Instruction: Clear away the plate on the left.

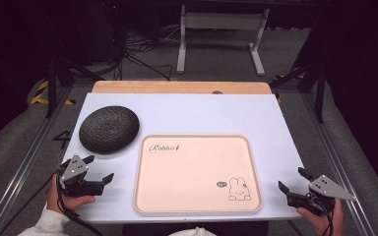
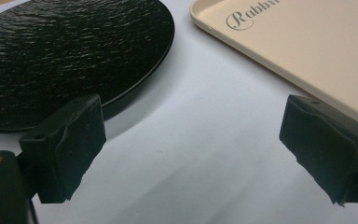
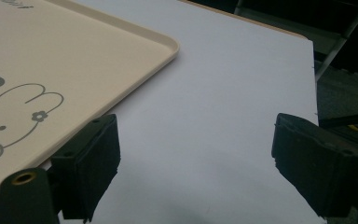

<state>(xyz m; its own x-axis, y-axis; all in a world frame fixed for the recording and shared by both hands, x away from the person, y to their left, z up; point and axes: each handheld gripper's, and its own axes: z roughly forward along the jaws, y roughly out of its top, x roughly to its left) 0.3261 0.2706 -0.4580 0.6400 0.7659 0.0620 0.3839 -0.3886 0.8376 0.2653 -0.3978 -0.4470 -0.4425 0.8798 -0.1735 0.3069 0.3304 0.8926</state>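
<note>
Plate (image 1: 109, 129), black and rough-textured, lies flat at the bench's (image 1: 197, 115) left rear, just beside the cream tray (image 1: 197, 169). It looks rigid, probably ceramic: moderately heavy, breakable, with a thin low rim that seems the only place to pinch. Left hand-held gripper (image 1: 96, 168) sits just before it, jaws wide apart and empty; right hand-held gripper (image 1: 291, 179) likewise gapes empty beyond the tray.

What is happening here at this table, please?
A person holds a pair of tongs in each hand, both open and empty. The left tongs rest near a black textured plate; the right tongs sit beside a cream tray with a rabbit drawing. Nothing is gripped; the tray is empty.
</note>
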